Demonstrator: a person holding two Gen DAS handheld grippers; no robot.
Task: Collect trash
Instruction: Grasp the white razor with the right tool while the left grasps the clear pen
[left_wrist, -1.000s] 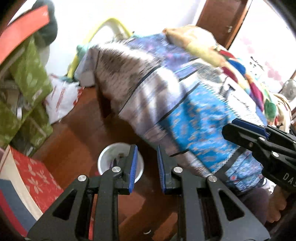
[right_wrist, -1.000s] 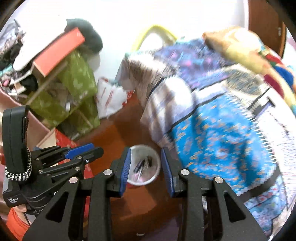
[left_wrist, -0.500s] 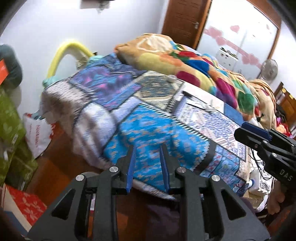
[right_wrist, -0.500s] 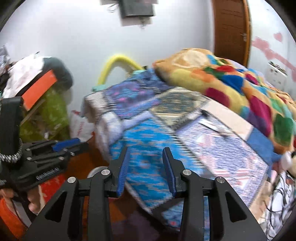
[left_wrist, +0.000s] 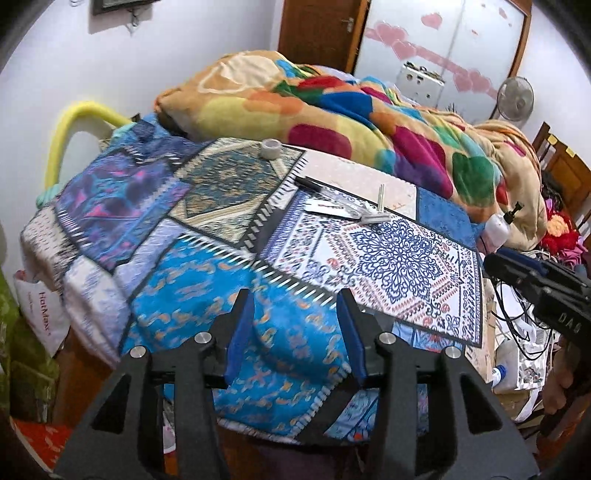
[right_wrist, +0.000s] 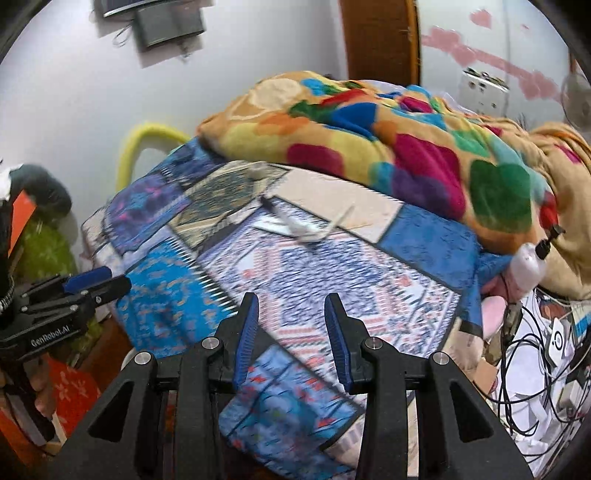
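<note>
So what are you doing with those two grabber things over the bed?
Picking up trash. A person holds the left gripper and the right gripper over the patchwork bedspread; both are empty, and the left one's jaws are opening. Ahead on the bed lie a pen, a tape roll and some small white scraps, none touched yet.

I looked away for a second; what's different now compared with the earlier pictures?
Both views swung up from the white bucket on the floor to the bed top. The left hand-held gripper is opening, nothing between its jaws. The right hand-held gripper stays part-open and empty. The pen, tape roll and wrappers lie untouched on the bedspread.
</note>
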